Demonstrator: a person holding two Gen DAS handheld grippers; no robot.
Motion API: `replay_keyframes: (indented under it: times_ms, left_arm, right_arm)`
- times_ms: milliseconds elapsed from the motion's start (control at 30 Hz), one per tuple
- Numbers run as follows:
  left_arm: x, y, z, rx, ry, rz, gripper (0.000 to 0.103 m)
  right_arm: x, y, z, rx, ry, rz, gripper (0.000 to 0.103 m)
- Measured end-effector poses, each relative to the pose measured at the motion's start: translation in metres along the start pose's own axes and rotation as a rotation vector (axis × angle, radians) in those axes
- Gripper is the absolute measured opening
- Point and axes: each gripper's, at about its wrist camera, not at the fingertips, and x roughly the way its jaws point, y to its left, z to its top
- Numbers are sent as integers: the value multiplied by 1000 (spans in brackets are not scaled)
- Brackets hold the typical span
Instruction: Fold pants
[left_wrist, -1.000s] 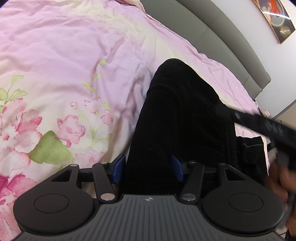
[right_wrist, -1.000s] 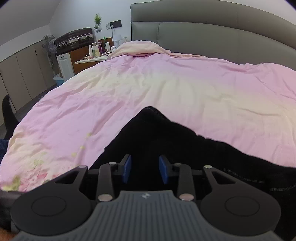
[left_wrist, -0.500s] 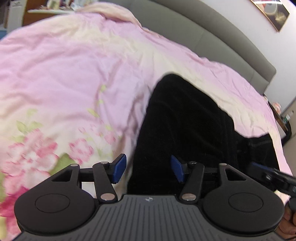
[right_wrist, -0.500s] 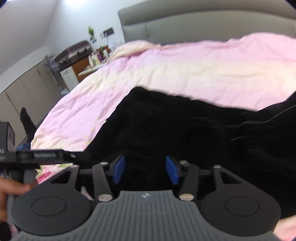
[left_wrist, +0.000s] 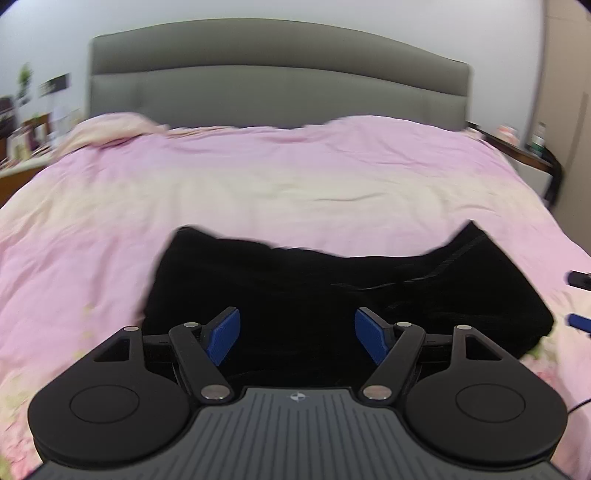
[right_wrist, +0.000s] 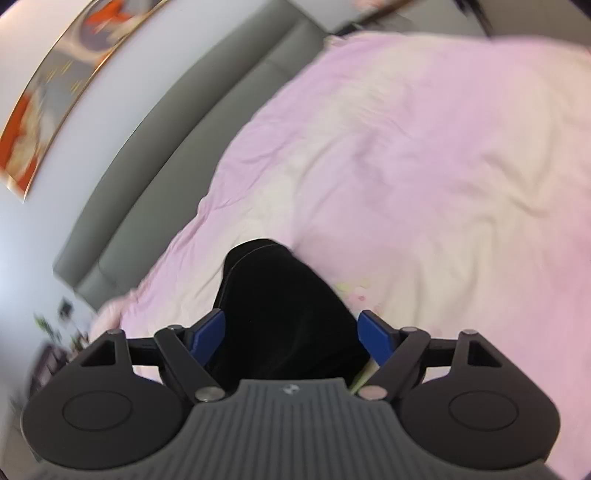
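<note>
Pants (left_wrist: 332, 295) now bunched on duvet (left_wrist: 295, 177); your left gripper (left_wrist: 297, 341) and right gripper (right_wrist: 291, 338) opening, released since earlier; fold laid.

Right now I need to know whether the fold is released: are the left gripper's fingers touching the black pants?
Cannot tell. In the left wrist view the left gripper is opening, its blue fingers spread over the black pants, but dark cloth hides any gap.

A home bedroom: a wide bed (left_wrist: 295, 192) under a pink and cream duvet (left_wrist: 332, 162) fills the middle of the frame; a grey padded headboard (left_wrist: 280, 85) stands behind it; a framed picture (right_wrist: 55, 74) hangs upper left; cluttered bedside furniture (left_wrist: 26, 140) sits far left.
</note>
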Motion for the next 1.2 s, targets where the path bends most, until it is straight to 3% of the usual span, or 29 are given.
replay_keyframes:
  times_ms: [167, 300, 467, 600, 700, 833, 900, 933, 1000, 1100, 1200]
  left_arm:
    - [32, -61, 10, 99, 3, -46, 89]
    - [55, -87, 14, 95, 38, -54, 89]
    - [79, -116, 14, 121, 89, -35, 89]
    - [91, -128, 6, 146, 128, -58, 87]
    - [117, -136, -13, 199, 249, -55, 86]
    - [116, -127, -27, 173, 234, -70, 88]
    - [107, -121, -17, 146, 231, -77, 86]
    - [97, -116, -11, 139, 207, -81, 84]
    - [70, -102, 0, 118, 121, -83, 85]
    - [32, -66, 8, 91, 14, -10, 92]
    - [11, -19, 4, 73, -2, 87, 92]
  right_arm:
    - [23, -43, -2, 272, 69, -19, 76]
    - [40, -60, -8, 384, 102, 24, 76]
    - [53, -44, -5, 322, 91, 83, 70]
    - [58, -41, -9, 281, 101, 80, 70]
    - [69, -39, -11, 250, 115, 61, 70]
    - [77, -35, -12, 206, 115, 49, 73]
    - [77, -32, -12, 172, 118, 39, 62]
    - [75, -31, -12, 159, 119, 31, 51]
    - [73, -33, -11, 168, 117, 48, 42]
    - [71, -27, -10, 132, 101, 52, 36]
    - [63, -11, -10, 42, 60, 62, 32]
